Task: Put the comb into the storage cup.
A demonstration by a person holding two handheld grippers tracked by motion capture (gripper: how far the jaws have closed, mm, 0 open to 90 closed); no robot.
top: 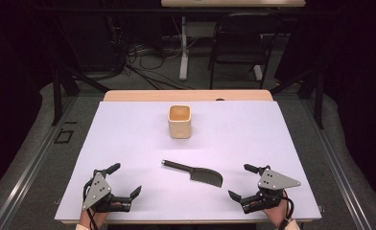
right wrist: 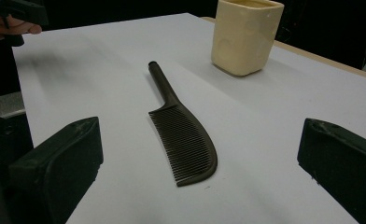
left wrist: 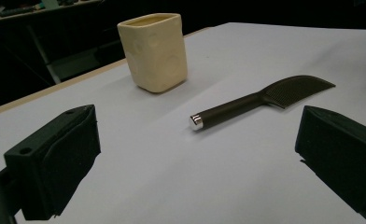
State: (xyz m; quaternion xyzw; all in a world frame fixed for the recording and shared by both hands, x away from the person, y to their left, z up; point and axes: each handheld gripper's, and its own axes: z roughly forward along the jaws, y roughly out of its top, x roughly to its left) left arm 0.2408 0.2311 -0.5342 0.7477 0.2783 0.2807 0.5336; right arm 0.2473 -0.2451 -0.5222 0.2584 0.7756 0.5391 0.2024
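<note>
A dark comb [top: 194, 173] lies flat near the middle of the white worktop [top: 128, 139], between the left gripper [top: 120, 182] and right gripper [top: 238, 181] at the near edge, both wide open and empty. A cream cup [top: 179, 121] stands upright toward the far edge, nothing blocking the comb.

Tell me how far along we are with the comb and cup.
Nothing looks done: the comb lies flat on the table, apart from the empty cup. Nothing in hand: left tool and right tool are open. Picking up the comb likely remains.
</note>
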